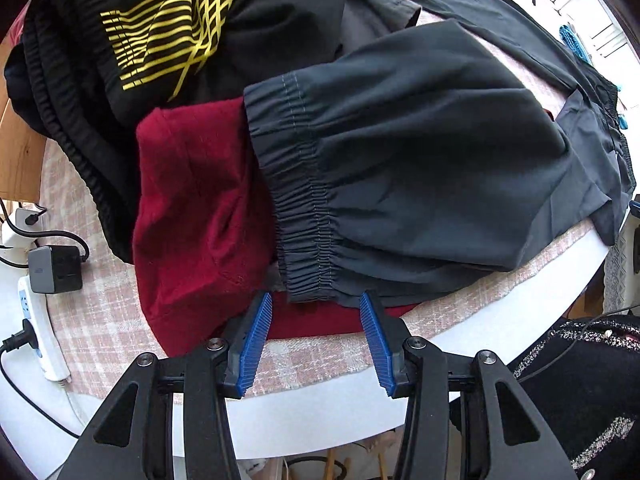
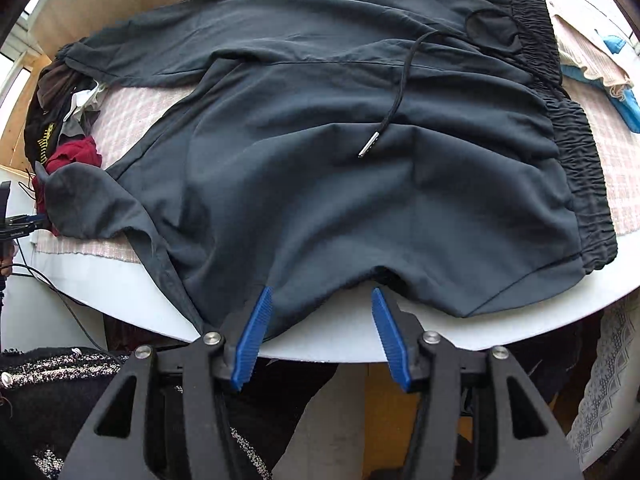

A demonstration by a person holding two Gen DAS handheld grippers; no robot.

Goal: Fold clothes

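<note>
White tabletop (image 2: 344, 340) fills the near ground in both wrist views, its curved edge running just past the fingertips, with a pink checked cloth (image 1: 100, 312) laid over most of it.

Nearest the right gripper (image 2: 322, 300), whose jaws stand apart with nothing pinched, the dark grey trousers (image 2: 320, 184) lie spread but rumpled; their near hem overhangs the table edge at the left blue pad, and one fold of fabric sits loosely between the pads without being pressed. A drawstring with a metal tip (image 2: 368, 148) lies across the seat, and the elastic waistband (image 2: 576, 168) runs along the right side.

The left gripper (image 1: 316, 304) also has its fingers spread and empty, poised at the elastic ankle cuff (image 1: 304, 216) of one trouser leg, which rests on a crimson garment (image 1: 192, 216). Beyond that a black top with yellow stripes (image 1: 168, 40) heads an unsorted heap.

Judging by this, folding has barely begun: the trousers are laid out, not yet creased over, and the heap waits.

Open room is tight on the left, where a power strip (image 1: 36, 320) and charger (image 1: 56, 268) sit; farther right, blue and cream clothes (image 2: 600, 68) crowd the waistband.
</note>
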